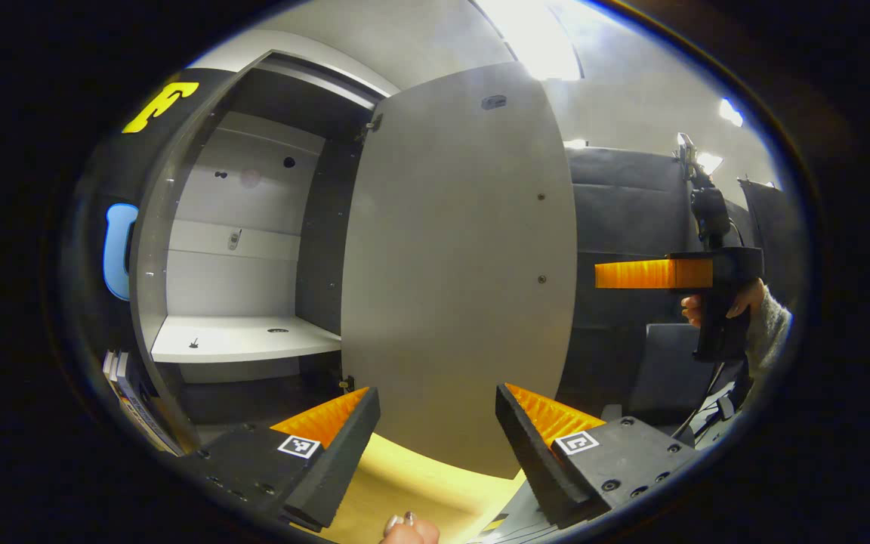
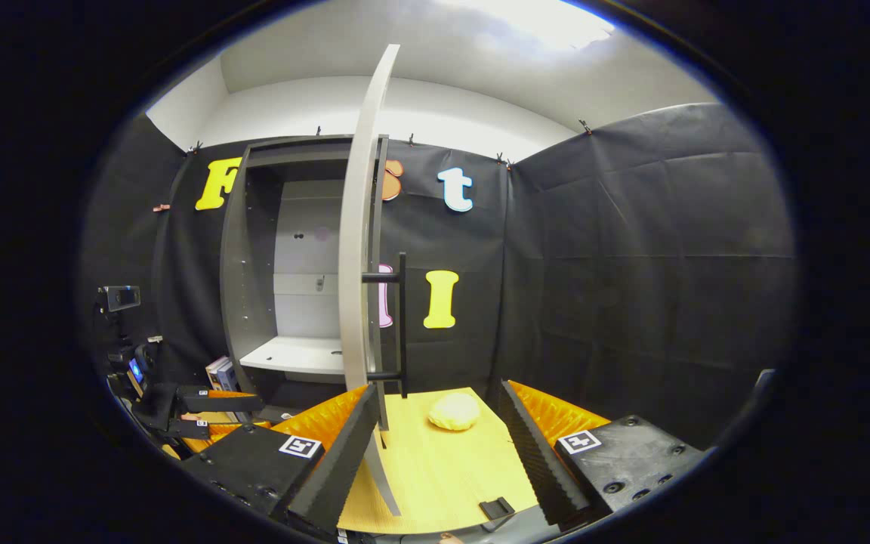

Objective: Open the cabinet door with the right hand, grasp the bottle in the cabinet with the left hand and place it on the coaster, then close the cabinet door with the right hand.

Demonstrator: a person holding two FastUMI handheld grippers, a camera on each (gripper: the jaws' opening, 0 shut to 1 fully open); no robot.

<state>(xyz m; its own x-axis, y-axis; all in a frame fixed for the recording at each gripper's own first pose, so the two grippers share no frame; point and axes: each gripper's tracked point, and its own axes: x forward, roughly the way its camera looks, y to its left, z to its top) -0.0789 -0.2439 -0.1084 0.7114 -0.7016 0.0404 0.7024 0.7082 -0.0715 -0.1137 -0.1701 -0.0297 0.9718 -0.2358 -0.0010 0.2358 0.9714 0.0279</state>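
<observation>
The cabinet is wide open, with the door swung out so it stands edge-on in the right gripper view, its dark bar handle on the side away from the cabinet. Inside there's a pale shelf with a couple of tiny dark bits on it, too small to make out. I can't spot a bottle anywhere in there, so I can't tell where it is.

The left gripper sits in front of the door's inner face, fingers spread wide, holding nothing. The right gripper is also wide open and empty, low in front of the door's edge, which falls between its fingers without either one touching it. In the left gripper view that same right gripper shows off past the door's far side, with a hand wrapped on its grip.

On the yellow table just beyond the handle is a pale yellow lump, maybe the coaster, not sure. Some books lean at the cabinet's foot.
</observation>
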